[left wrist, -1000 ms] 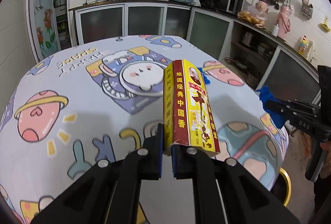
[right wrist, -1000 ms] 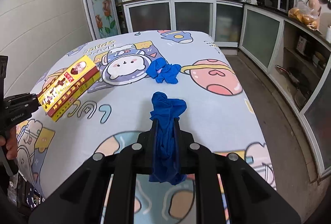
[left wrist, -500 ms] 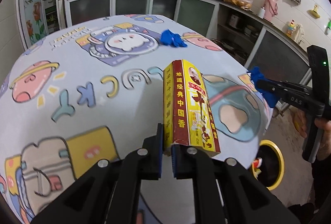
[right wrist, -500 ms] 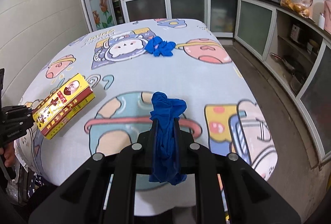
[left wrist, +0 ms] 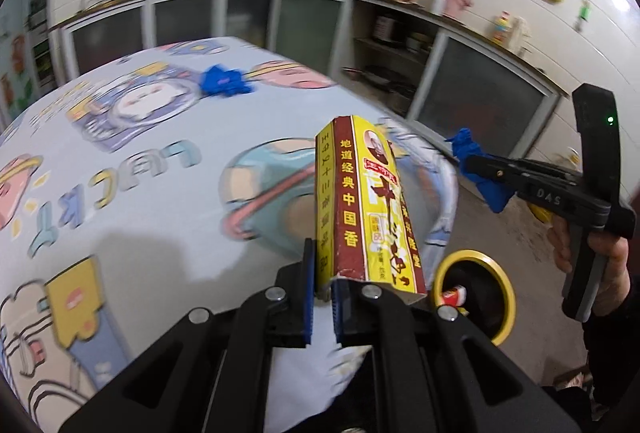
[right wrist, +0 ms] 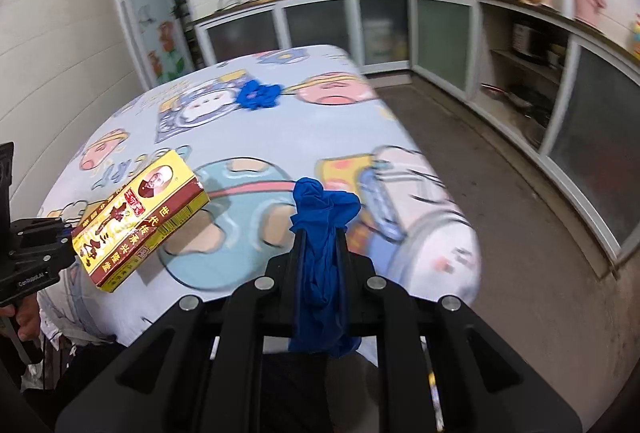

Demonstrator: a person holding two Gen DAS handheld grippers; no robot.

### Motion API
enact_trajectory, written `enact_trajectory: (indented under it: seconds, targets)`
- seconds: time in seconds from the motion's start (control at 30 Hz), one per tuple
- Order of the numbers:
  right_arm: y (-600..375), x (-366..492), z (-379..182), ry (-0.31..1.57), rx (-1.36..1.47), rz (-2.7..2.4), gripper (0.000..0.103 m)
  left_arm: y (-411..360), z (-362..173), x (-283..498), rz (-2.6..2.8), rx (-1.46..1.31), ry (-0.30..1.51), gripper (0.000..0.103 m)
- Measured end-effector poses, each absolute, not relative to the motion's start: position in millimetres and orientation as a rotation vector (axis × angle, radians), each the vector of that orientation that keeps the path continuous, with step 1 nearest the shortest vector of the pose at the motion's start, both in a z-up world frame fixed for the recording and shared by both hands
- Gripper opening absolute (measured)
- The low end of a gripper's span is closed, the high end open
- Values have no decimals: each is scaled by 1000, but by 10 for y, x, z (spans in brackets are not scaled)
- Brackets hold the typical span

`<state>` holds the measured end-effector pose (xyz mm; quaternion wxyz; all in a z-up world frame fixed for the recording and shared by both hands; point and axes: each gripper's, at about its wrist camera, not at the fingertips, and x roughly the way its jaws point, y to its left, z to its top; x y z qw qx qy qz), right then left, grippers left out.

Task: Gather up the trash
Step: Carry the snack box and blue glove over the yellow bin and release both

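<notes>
My left gripper [left wrist: 321, 265] is shut on the near end of a yellow and red carton [left wrist: 364, 205], which sticks out above the table's near corner. In the right wrist view the same carton [right wrist: 140, 217] shows at the left, held by the left gripper [right wrist: 68, 239]. My right gripper [right wrist: 322, 233] is shut on a crumpled blue glove [right wrist: 322, 265]; in the left wrist view this glove [left wrist: 480, 169] hangs beyond the table edge. A second blue glove [left wrist: 224, 83] lies on the far part of the table. A yellow-rimmed bin [left wrist: 476, 297] stands on the floor below the table corner.
The table wears a cartoon-printed cloth [right wrist: 280, 137]. Kitchen cabinets [right wrist: 520, 73] run along the back and right walls, with bare floor [right wrist: 500, 213] between them and the table. A hand [left wrist: 612, 261] grips the right gripper's handle.
Both grippers have drawn back toward the table's near corner with their loads. The yellow-rimmed bin has come further into the left wrist view. The second glove stays in place.
</notes>
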<state>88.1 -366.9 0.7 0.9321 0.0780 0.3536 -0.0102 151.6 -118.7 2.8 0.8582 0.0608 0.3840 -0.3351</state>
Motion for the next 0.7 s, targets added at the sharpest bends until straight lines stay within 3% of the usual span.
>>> enact_trajectory:
  seconds: [0.4, 0.7]
  targets:
    - [-4616, -224, -313, 744, 307, -284, 13, -2450, 30, 1031, -972, 264, 779, 6]
    - [-5158, -928, -791, 800, 441, -464, 13, -3469, -376, 642, -1124, 395, 860, 6]
